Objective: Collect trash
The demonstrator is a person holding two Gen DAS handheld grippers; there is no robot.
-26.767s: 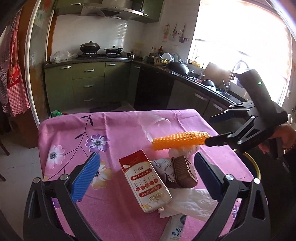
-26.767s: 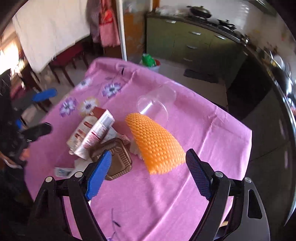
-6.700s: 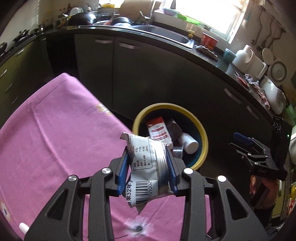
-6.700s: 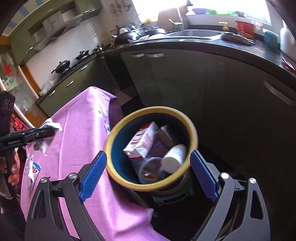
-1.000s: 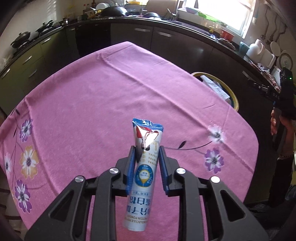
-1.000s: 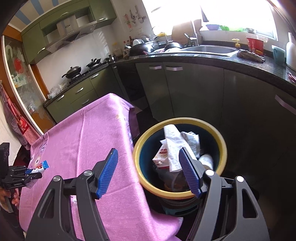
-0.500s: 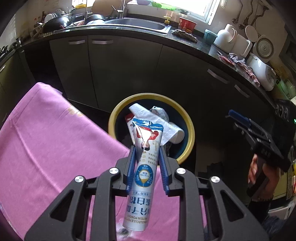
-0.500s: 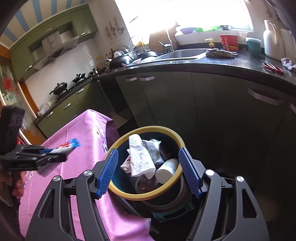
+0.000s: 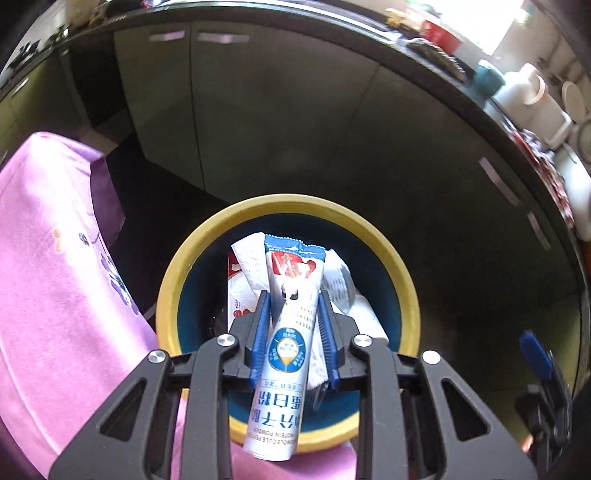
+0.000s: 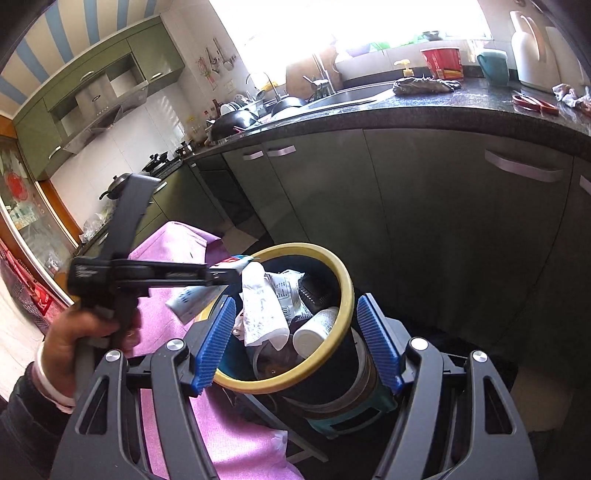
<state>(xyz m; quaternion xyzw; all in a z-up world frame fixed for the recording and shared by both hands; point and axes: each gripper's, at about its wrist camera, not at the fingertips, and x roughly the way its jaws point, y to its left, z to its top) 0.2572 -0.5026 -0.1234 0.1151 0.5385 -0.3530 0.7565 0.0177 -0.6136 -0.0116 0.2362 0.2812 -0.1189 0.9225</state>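
while gripped in left tool (image 9: 294,314), sachet (image 9: 288,332) above bin (image 9: 408,291)

Setting: home kitchen. Green cabinets (image 10: 155,55), range hood (image 10: 103,122), stove with pots (image 10: 159,164), sink (image 10: 347,94) under bright window, dishes (image 10: 236,110) stacked, dark countertop (image 10: 443,107), pink floral tablecloth (image 9: 44,277).

cabinets (image 10: 424,192): grey-green | countertop (image 10: 443,107): dark speckled | window (image 10: 332,22): bright daylight | table cloth (image 9: 48,280): pink floral

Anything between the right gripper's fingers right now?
Nothing gripped. In the right wrist view the right gripper is open; between its fingers shows only the yellow-rimmed bin below.
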